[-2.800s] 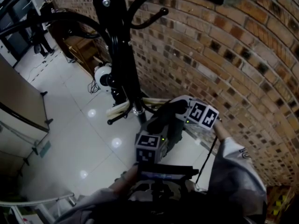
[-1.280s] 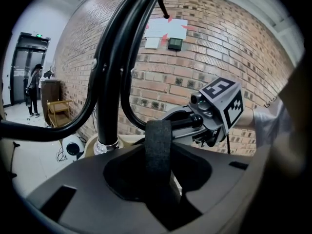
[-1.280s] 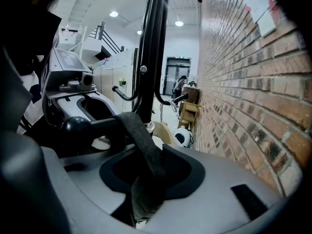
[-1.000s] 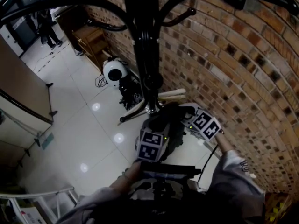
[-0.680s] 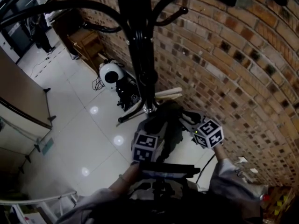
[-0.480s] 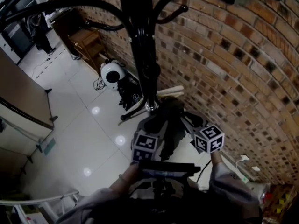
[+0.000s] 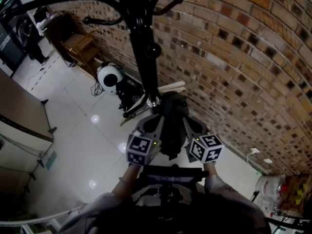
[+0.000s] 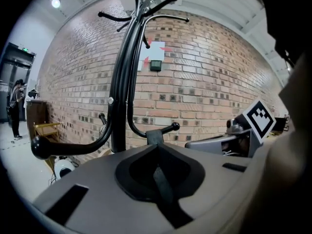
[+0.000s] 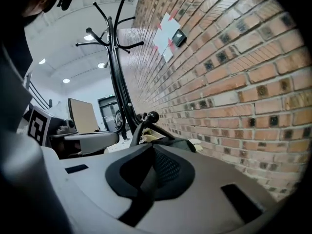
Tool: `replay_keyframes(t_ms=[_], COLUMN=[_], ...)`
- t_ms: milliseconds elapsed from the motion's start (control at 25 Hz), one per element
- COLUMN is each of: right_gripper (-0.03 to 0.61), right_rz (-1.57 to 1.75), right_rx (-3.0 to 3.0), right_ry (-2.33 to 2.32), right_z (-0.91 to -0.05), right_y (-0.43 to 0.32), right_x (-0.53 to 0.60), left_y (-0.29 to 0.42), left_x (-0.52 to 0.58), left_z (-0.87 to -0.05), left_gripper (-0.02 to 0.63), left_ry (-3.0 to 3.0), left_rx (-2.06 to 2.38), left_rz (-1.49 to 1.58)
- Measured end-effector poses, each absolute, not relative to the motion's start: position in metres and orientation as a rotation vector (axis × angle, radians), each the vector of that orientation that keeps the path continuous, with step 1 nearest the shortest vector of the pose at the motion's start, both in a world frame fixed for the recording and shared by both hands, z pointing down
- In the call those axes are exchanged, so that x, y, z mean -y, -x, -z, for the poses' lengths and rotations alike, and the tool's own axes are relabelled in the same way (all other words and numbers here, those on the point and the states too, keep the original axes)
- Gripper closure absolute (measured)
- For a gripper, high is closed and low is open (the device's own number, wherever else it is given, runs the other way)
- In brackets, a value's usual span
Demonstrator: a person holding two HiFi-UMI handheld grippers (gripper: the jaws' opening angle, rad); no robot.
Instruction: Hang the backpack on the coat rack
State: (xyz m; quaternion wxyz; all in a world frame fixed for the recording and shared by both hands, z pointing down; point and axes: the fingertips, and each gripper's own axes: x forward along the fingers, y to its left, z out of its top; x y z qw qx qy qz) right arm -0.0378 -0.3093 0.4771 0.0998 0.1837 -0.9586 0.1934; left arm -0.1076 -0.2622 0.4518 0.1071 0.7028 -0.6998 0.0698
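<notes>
The fingers (image 8: 87, 189) of the left gripper (image 8: 155, 147) were pressed together on a black strap (image 8: 165, 191) of the backpack (image 7: 170, 123). The strap ran along the seam between them and out past the tips. The fingers (image 9: 209, 179) of the right gripper (image 9: 153, 149) were closing. A second strap (image 9: 144, 182) and a patch of black mesh lay between them, and the pads already bore on the strap.

From above, both grippers stood side by side on the person's side of the coat rack (image 7: 141, 43), with their tips angled in toward each other. The backpack hung between them, just in front of the coat rack's pole and near its base. It sat below the hooks and was not yet on one.

From each gripper, a lower knobbed hook (image 8: 174, 126) of the coat rack stood just beyond the fingertips.

A brick wall (image 7: 243, 57) rose directly behind the coat rack. A white round device (image 7: 108, 77) sat on the tiled floor (image 7: 73, 130) beside the coat rack's base, on the side away from the wall.
</notes>
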Motion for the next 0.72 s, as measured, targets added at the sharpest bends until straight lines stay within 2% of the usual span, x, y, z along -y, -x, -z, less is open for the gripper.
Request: replay_keyframes(t_ms=[400, 720], right_gripper=[0.566, 0.568], right_rz=[-0.499, -0.527], right_rx=[2.817, 2.801], right_ry=[-0.7, -0.854], right_z=[-0.461, -0.456], right_y=[0.053, 0.059], right_x=[0.257, 0.221], left_y=[0.132, 0.118], left_x=[0.237, 0.208], left_z=[-0.455, -0.454], left_gripper=[0.612, 0.612], left_ry=[-2.186, -2.292], left_rx=[1.966, 1.869], left_rz=[-0.26, -0.254])
